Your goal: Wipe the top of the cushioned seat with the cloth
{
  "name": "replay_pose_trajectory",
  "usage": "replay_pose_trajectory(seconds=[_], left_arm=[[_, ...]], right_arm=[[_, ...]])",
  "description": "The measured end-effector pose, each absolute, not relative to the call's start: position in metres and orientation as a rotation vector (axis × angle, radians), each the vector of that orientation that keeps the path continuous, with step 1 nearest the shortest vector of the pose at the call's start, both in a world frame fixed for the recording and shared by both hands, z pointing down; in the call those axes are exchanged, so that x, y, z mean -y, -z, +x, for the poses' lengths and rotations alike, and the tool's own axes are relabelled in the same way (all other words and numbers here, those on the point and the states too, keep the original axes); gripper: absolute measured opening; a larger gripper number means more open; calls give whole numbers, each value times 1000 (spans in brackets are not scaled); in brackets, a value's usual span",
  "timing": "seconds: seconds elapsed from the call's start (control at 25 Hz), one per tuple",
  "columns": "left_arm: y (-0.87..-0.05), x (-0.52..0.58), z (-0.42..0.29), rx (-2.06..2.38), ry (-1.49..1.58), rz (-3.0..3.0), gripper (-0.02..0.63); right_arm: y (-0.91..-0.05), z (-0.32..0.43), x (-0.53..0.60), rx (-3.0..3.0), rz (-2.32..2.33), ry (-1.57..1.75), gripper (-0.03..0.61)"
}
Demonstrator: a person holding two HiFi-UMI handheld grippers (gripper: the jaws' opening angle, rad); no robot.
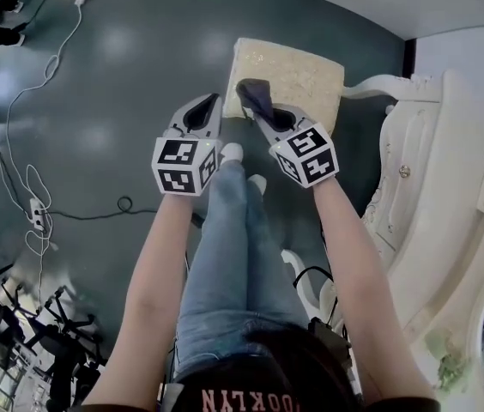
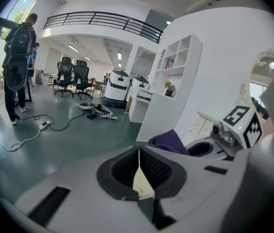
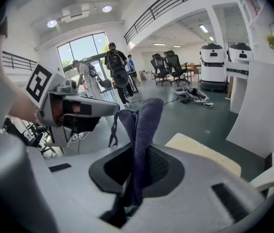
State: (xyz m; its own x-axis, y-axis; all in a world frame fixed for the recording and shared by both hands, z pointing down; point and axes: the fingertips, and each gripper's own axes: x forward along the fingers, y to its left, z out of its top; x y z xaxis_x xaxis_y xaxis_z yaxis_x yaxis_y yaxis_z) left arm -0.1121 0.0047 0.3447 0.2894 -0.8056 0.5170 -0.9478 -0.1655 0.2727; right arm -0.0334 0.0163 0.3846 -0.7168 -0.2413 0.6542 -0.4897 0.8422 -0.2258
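Floor [image 1: 122,67]: grey-green and glossy, carries everything listed.

White carved furniture [image 1: 431,196]: ornate piece, on the person's right side, its curled arm reaching to the far right corner of the seat.

Person: stands upright, legs in blue jeans [image 1: 225,256], white shoes [image 1: 232,153] just short of the seat's near edge. Both forearms are stretched forward, one gripper in each hand.

Cushioned seat [image 1: 298,75]: cream, square, textured top, standing on the floor straight ahead of the shoes. In the right gripper view it shows as a pale slab [image 3: 200,152] beyond the jaws, to the right of the cloth.

Left gripper [image 1: 210,106]: held off the seat's left edge, over bare floor. In its own view [image 2: 139,154] the jaws meet at the tips, nothing between them; a cream sliver shows through the slit behind.

Right gripper [image 1: 259,110]: held over the seat's near left corner. In its own view [image 3: 137,149] the jaws are clamped on the cloth.

Cloth [image 1: 253,94]: dark blue-purple, bunched, free end [image 3: 144,118] standing up out of the jaws. Whether it touches the seat top cannot be told.

Cable [image 1: 19,93]: white, trailing along the floor's left edge to a power strip [image 1: 38,213].
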Motion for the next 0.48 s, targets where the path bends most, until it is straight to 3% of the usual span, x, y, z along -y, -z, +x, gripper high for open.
replay_pose_trajectory(seconds=[0.48], left_arm=[[-250, -3, -54, 1540, -311, 2246, 8]], right_arm=[[-274, 61, -10, 2457, 946, -489, 31]])
